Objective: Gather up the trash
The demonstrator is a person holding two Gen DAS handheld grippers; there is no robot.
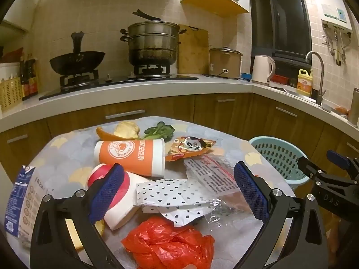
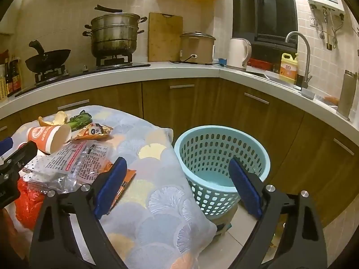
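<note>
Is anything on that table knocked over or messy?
Yes. An orange paper cup lies on its side among wrappers, a crumpled red bag and vegetable scraps, while the blue basket beside the table holds nothing visible.

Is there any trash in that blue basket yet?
No, the blue basket beside the table shows only its bare bottom, while the wrappers and cups lie on the table.

The bench (image 1: 67, 157), covered in a fan-patterned cloth (image 2: 157, 201), carries an orange paper cup (image 1: 132, 157) on its side, a red-and-white cup (image 1: 121, 199), a snack packet (image 1: 188, 148), printed wrappers (image 1: 208, 174), a heart-dotted paper bag (image 1: 170, 192), a red plastic bag (image 1: 168, 244), a milk carton (image 1: 20, 201), greens (image 1: 159, 131) and peel (image 1: 107, 135).
</note>
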